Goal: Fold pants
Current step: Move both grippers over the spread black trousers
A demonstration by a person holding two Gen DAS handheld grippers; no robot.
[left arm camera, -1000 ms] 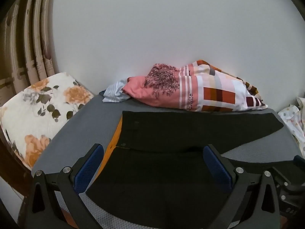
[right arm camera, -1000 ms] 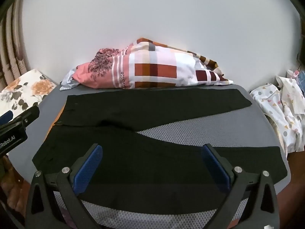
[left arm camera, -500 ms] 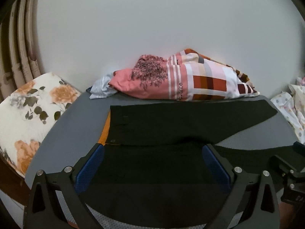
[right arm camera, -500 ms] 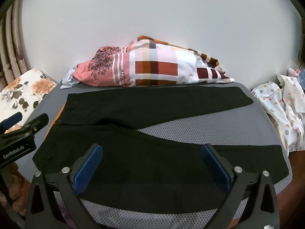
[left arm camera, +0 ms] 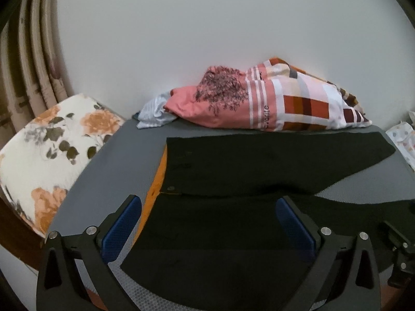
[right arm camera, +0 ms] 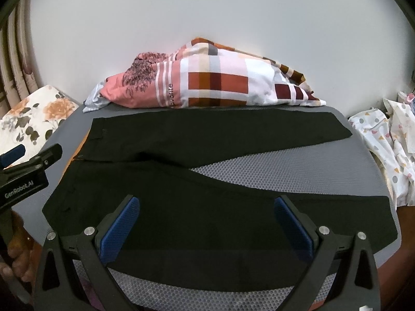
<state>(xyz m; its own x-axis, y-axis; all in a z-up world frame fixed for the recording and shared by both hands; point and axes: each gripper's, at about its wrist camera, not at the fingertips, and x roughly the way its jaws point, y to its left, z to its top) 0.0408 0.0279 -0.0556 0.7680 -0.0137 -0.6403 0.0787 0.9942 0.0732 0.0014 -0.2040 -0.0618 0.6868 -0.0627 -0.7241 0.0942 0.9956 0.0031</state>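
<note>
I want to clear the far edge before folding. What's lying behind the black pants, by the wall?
Behind the black pants lies a patchwork pillow, with pale striped cloth tucked at its left end. What the pillow covers cannot be seen.

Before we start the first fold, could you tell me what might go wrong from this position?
1. The pants lie spread in a V, so if the open right tool and left tool lift unevenly, the legs may not line up.
2. The far leg's edge lies beside the pillow, which could get in the way of a grasp there.
3. The near leg's cuff reaches the mat edge and could slip off.
</note>
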